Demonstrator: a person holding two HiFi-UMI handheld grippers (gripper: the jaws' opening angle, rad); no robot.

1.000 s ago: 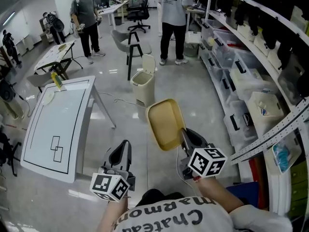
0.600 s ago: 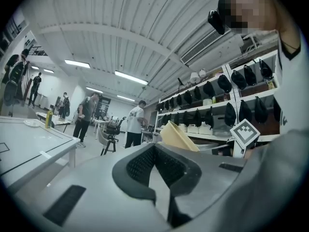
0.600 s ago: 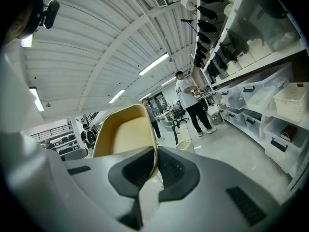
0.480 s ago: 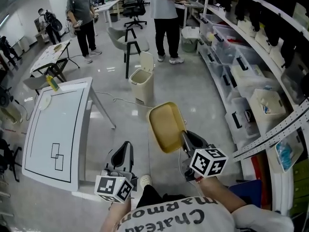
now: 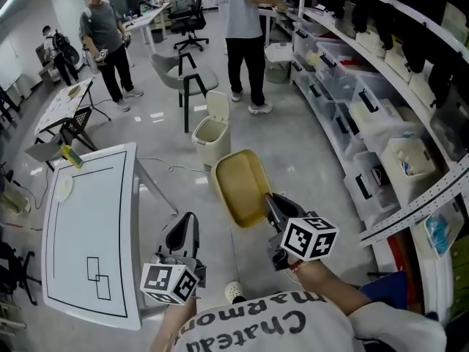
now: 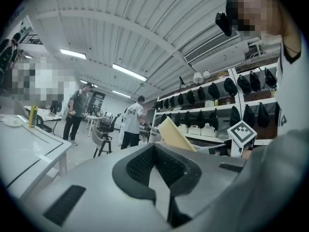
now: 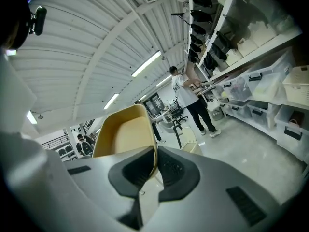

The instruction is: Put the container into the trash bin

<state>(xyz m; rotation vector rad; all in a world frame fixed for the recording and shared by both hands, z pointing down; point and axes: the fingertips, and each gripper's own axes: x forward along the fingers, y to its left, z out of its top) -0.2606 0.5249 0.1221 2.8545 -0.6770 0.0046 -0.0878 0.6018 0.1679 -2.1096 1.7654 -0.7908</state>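
A tan, shallow plastic container (image 5: pixel 238 188) hangs over the floor with my right gripper (image 5: pixel 271 210) shut on its near rim. In the right gripper view the container (image 7: pixel 124 133) stands upright, its edge pinched in the right gripper (image 7: pixel 155 159). The cream trash bin (image 5: pixel 208 131) stands on the floor ahead of the container with its lid raised; it also shows small as the bin (image 7: pixel 191 142) past the jaws. My left gripper (image 5: pixel 182 237) is held low at the left, shut and empty. In the left gripper view, the left gripper (image 6: pixel 153 152) has the container (image 6: pixel 175 134) beyond it.
A white table (image 5: pixel 77 229) with black outlines stands at the left. Shelves (image 5: pixel 381 116) with plastic boxes run along the right. A grey chair (image 5: pixel 183 75) and a standing person (image 5: pixel 245 46) are behind the bin, and more people (image 5: pixel 106 39) are farther back.
The view has advanced toward the bin, which now sits closer and lower in the frame. The table has slid toward the lower left. The container stays in my right gripper, shifted slightly left.
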